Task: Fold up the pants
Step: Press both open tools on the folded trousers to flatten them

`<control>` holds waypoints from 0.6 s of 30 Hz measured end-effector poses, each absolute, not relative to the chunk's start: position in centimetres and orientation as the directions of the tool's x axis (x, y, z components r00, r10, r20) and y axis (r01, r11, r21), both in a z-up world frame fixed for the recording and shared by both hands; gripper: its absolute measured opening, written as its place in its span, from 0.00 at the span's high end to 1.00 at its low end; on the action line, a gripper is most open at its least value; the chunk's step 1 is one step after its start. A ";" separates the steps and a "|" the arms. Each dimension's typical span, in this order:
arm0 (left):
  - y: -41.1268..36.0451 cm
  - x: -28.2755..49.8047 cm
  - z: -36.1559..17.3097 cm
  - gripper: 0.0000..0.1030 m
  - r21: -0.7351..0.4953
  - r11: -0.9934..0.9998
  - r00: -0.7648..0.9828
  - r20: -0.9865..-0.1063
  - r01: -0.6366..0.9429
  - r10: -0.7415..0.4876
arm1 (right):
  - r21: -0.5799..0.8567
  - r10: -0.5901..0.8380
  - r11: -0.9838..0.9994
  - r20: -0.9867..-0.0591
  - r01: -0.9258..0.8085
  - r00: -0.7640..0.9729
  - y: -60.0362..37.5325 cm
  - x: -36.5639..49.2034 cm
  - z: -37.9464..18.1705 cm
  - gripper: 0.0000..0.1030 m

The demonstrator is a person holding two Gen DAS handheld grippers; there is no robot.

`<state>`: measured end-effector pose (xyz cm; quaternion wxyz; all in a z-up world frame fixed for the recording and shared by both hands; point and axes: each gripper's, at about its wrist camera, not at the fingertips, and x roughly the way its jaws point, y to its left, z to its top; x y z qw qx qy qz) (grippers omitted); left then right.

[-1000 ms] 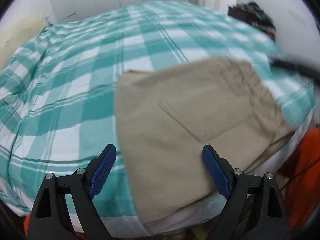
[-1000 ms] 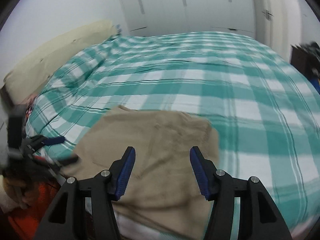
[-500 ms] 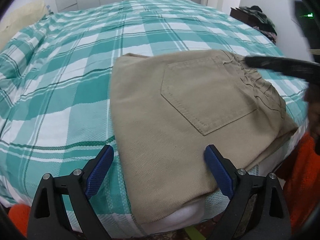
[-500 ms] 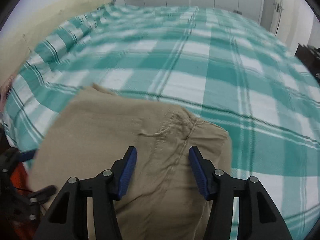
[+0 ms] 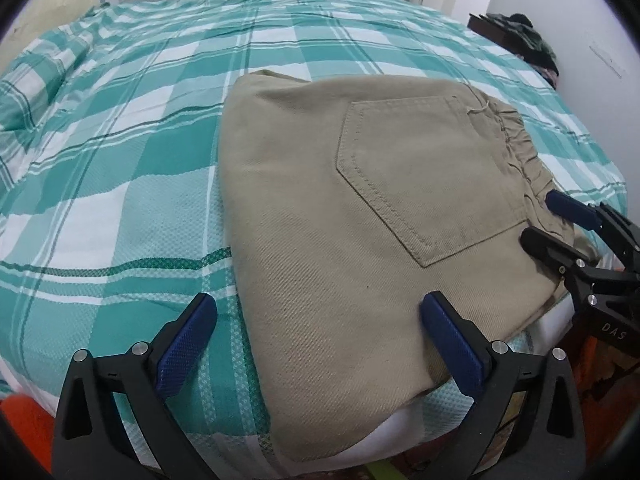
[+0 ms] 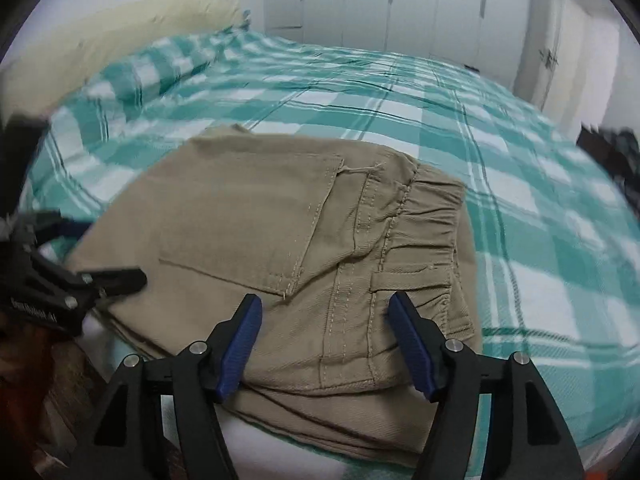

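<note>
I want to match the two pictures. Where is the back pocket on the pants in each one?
Left wrist view: the back pocket sits right of centre, on the folded tan pants.
Right wrist view: the back pocket sits centre-left.
Shared landmark: the gathered elastic waistband beside it.

Folded pants [image 5: 360, 216] lie on the bed [image 5: 120, 152] at its near edge; pillow [image 6: 152, 68] far behind

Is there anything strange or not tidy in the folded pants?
A loose thread sticks out at the back pocket's corner, and the lower layers of the pants poke out unevenly at the bed's edge. Otherwise nothing stands out.
</note>
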<state>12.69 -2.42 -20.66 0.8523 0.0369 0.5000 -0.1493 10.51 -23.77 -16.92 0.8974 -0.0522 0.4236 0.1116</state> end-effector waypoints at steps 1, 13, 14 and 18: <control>-2.4 12.7 -20.7 0.01 -0.086 0.952 0.457 -0.862 0.293 -0.218 | 0.014 0.166 0.970 -0.767 -0.243 0.620 -24.0 10.5 -17.0 0.34; -2.4 12.5 -20.8 0.01 -0.083 0.948 0.468 -0.854 0.307 -0.227 | 0.068 0.208 0.969 -0.749 -0.239 0.630 -24.6 9.6 -17.4 0.34; -2.4 12.5 -20.8 0.01 -0.083 0.948 0.468 -0.854 0.307 -0.227 | 0.069 0.209 0.968 -0.748 -0.240 0.630 -24.5 9.6 -17.4 0.34; -2.3 12.5 -20.9 0.01 -0.088 0.947 0.469 -0.852 0.308 -0.232 | 0.068 0.208 0.969 -0.749 -0.239 0.629 -24.5 9.7 -17.4 0.34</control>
